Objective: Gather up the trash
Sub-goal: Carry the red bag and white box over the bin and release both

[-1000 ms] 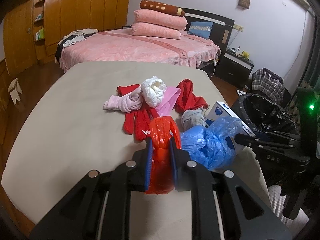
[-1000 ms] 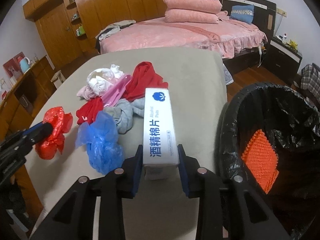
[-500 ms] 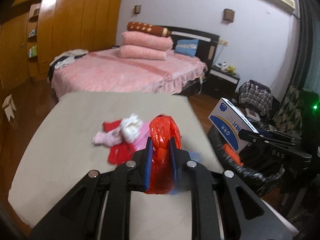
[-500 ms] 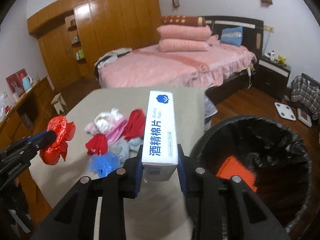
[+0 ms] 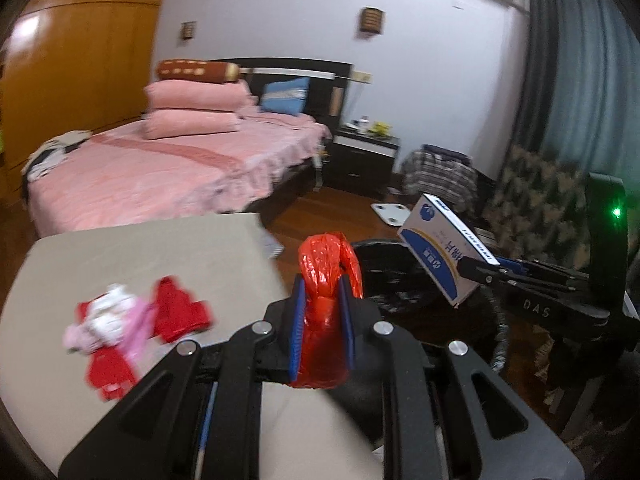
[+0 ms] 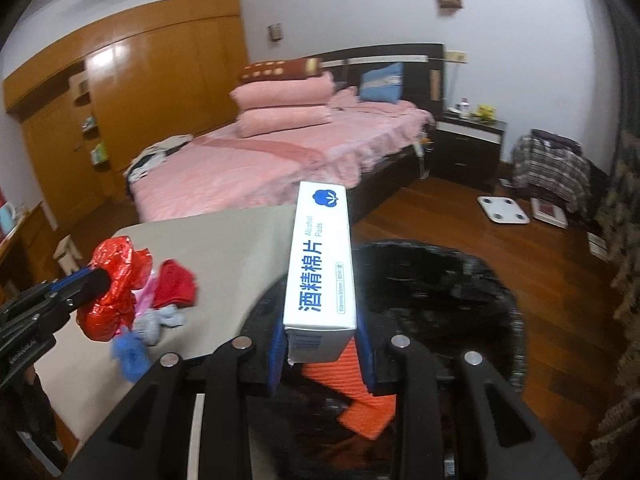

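My left gripper (image 5: 322, 312) is shut on a crumpled red plastic bag (image 5: 326, 280), held up near the table's right edge beside the bin; the bag also shows in the right wrist view (image 6: 112, 284). My right gripper (image 6: 322, 344) is shut on a white and blue alcohol-pad box (image 6: 322, 260), held over the black-lined trash bin (image 6: 460, 292). An orange spiky mat (image 6: 360, 392) lies inside the bin. The box also shows in the left wrist view (image 5: 444, 252).
On the grey table (image 5: 140, 248) lie red, pink and white clothes (image 5: 132, 320), a grey cloth (image 6: 160, 320) and a blue plastic bag (image 6: 128, 350). A pink bed (image 5: 160, 168), a nightstand (image 5: 364, 160) and a scale (image 6: 502, 208) stand beyond.
Both grippers have swung right, away from the table. The box now hangs over the bin and the red bag has come close to the bin's rim. Both grips are unchanged.
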Demonstrator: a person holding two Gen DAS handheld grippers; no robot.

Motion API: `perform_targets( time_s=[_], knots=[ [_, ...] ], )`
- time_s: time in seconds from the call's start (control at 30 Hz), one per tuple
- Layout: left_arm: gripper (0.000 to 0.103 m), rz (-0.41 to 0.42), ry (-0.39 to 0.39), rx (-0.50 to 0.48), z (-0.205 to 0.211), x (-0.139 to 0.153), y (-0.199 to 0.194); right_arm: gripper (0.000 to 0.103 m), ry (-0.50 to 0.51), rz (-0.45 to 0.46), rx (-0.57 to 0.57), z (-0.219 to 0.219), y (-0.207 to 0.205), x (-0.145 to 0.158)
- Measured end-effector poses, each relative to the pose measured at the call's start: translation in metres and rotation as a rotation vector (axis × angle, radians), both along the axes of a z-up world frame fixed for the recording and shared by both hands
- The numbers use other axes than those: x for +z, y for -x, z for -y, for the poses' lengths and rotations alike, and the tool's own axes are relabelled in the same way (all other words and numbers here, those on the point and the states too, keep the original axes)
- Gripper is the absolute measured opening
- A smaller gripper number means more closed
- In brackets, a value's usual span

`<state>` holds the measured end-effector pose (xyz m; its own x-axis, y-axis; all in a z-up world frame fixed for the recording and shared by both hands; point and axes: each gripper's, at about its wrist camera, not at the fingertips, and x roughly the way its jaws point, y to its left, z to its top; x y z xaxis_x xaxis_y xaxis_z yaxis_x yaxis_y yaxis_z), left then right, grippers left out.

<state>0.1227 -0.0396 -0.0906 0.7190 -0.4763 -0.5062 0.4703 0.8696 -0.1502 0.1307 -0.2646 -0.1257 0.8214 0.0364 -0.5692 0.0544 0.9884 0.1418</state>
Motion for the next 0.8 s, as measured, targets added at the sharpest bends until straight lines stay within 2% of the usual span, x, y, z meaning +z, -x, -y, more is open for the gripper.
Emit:
perform_targets(
  time_s=[0.17, 0.23, 0.27, 0.3, 0.33, 0.37, 0.4, 0.43, 0.53, 0.57, 0.67, 0.8],
  knots=[
    [0.016, -0.007, 0.001, -0.102, 0.060, -0.009, -0.019, 0.030, 0.019, -0.013, -0.053, 0.030, 0.002, -0.007],
    [0.020, -0.018, 0.002, -0.134, 0.076, -0.014, -0.025, 0.031, 0.028, -0.021, -0.077, 0.041, 0.001, -0.012],
    [0.024, -0.027, 0.006, -0.153, 0.085, -0.017, -0.028, 0.033, 0.036, -0.031, -0.088, 0.047, -0.001, -0.015],
    [0.035, -0.033, 0.009, -0.164, 0.092, -0.020, -0.031, 0.034, 0.043, -0.034, -0.100, 0.050, -0.001, -0.017],
    [0.042, -0.038, 0.008, -0.171, 0.095, -0.022, -0.033, 0.037, 0.049, -0.036, -0.114, 0.054, -0.001, -0.019],
    [0.053, -0.045, 0.010, -0.175, 0.099, -0.025, -0.036, 0.046, 0.046, -0.039, -0.123, 0.058, 0.000, -0.021],
    [0.054, -0.050, 0.013, -0.175, 0.099, -0.027, -0.037, 0.055, 0.042, -0.040, -0.127, 0.060, 0.001, -0.022],
    [0.055, -0.054, 0.014, -0.173, 0.097, -0.028, -0.038, 0.060, 0.040, -0.036, -0.135, 0.062, 0.002, -0.023],
    [0.066, -0.050, 0.005, -0.141, 0.085, -0.028, -0.038, 0.079, 0.035, -0.017, -0.141, 0.063, 0.007, -0.023],
    [0.070, -0.042, -0.002, -0.117, 0.076, -0.028, -0.035, 0.088, 0.032, -0.010, -0.144, 0.062, 0.009, -0.023],
    [0.081, -0.031, -0.009, -0.047, 0.047, -0.023, -0.029, 0.096, 0.020, 0.012, -0.133, 0.052, 0.012, -0.022],
    [0.085, -0.033, -0.017, 0.052, 0.006, -0.021, -0.018, 0.097, 0.002, 0.021, -0.064, 0.017, 0.008, -0.021]
  ],
)
